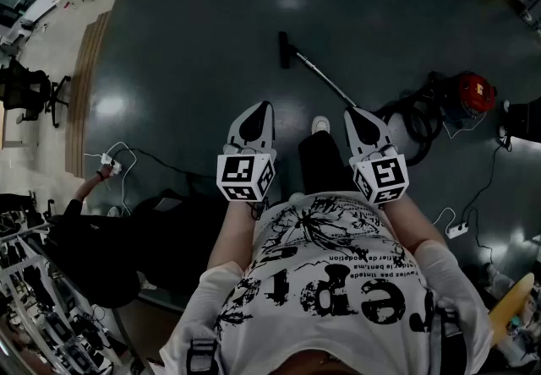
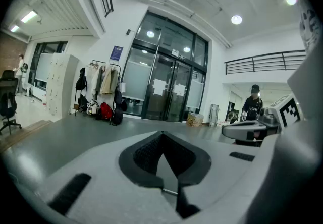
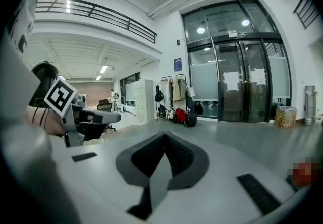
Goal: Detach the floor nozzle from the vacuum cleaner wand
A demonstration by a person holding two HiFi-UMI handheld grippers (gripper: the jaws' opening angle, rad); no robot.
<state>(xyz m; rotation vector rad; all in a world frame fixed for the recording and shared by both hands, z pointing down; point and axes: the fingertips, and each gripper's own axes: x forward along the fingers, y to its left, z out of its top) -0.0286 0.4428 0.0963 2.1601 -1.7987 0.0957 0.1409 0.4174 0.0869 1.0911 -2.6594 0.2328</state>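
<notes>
Left gripper [image 1: 263, 106] and right gripper [image 1: 352, 113], both closed and empty, hover well short of the floor nozzle [image 1: 285, 50].

- The left tongs [image 1: 263, 106] are held out in front of the body, tilted a little below level. The jaws are closed together with nothing between them.
- The right tongs [image 1: 352, 113] sit alongside at much the same height and tilt, jaws likewise closed and empty.
- The left forearm [image 1: 230, 238] and right forearm [image 1: 412, 221] reach forward from the torso, keeping the tongs apart and roughly parallel.
</notes>
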